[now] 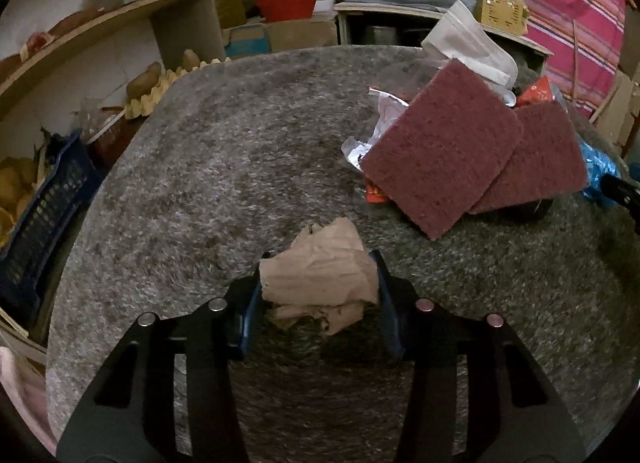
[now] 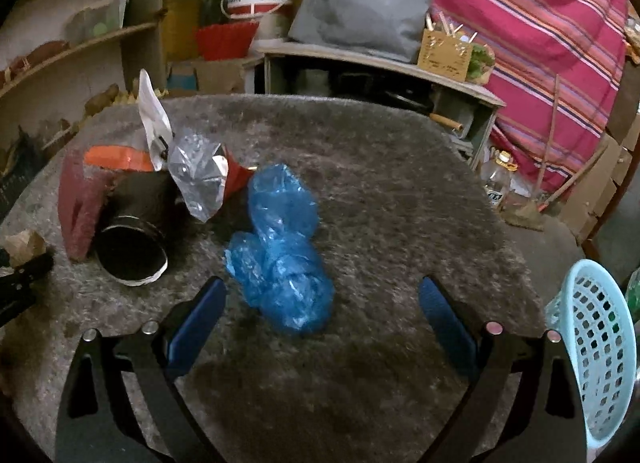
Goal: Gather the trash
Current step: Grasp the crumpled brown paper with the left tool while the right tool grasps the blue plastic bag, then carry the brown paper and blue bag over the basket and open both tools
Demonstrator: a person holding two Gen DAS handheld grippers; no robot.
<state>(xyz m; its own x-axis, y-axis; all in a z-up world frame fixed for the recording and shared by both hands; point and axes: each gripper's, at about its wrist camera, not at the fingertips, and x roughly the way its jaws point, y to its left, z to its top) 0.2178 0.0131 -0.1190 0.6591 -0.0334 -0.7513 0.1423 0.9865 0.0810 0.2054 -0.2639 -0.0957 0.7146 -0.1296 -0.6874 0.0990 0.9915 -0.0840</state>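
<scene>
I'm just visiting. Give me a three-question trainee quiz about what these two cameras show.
1. True or false: the left gripper has brown paper between its fingers.
2. What lies before the right gripper: A) blue bag, B) red pad, C) bucket?
3. Fill in: the pale blue ___ stands at the right edge of the right view.

Key: 1 true; 2 A; 3 basket.

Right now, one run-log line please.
left gripper: shut on crumpled brown paper | right gripper: open behind crumpled blue plastic bag
</scene>
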